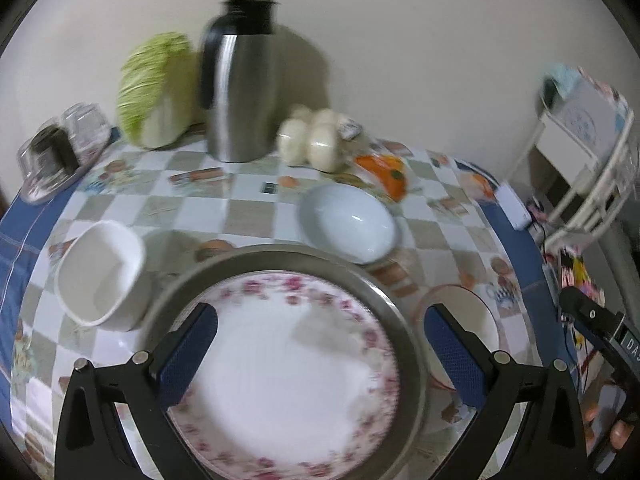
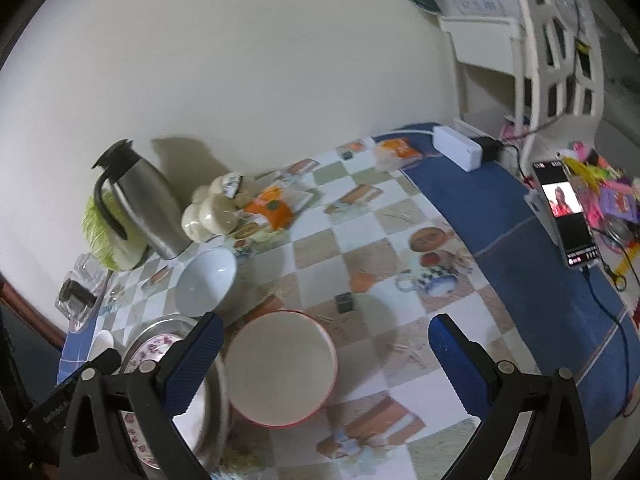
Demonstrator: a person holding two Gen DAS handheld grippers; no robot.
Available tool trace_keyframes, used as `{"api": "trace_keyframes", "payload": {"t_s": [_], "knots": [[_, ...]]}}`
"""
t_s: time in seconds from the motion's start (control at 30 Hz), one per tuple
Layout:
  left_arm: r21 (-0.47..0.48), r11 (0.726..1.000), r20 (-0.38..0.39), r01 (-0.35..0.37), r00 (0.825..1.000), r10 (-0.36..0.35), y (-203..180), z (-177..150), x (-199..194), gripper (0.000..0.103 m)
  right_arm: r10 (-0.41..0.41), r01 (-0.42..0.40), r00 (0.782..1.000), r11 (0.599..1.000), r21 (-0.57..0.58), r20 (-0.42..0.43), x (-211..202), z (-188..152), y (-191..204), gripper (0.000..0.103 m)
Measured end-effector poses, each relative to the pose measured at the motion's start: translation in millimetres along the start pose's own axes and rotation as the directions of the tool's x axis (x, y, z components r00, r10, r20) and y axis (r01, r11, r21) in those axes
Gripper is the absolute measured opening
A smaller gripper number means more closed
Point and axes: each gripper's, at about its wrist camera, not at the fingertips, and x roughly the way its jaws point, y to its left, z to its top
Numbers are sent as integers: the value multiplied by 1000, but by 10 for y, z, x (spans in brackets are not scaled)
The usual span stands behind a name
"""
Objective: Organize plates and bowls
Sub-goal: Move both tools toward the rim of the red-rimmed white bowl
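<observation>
Steel thermos jug [image 1: 239, 92] upright at the bench's [image 1: 256, 216] far edge, cabbage [image 1: 154, 92] just beside, bagged pale buns [image 1: 316, 140] and orange packet [image 1: 384, 172] near, upturned glasses [image 1: 60, 148] far left, phone [image 2: 564, 216] lit, white charger box [image 2: 458, 148] nearby.

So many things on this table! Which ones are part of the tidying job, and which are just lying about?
Part of the job:
floral plate
metal tray under it
pale blue bowl
square white bowl
red-rimmed bowl

Just lying about:
steel thermos
cabbage
steamed buns
phone
</observation>
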Motion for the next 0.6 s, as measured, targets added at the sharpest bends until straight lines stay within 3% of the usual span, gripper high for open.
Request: {"api": "trace_keyframes", "payload": {"t_s": [0.3, 0.43, 0.6], "knots": [[100, 994, -89, 42, 996, -33, -503, 31, 360, 96, -41, 42, 997, 999, 13, -64, 193, -63, -173, 103], [102, 993, -124, 59, 991, -46, -578, 49, 482, 85, -47, 49, 994, 999, 17, -101, 291, -118, -187, 103], [109, 992, -156, 62, 987, -44, -649, 63, 603, 84, -43, 46, 990, 999, 18, -137, 402, -181, -157, 97]]}}
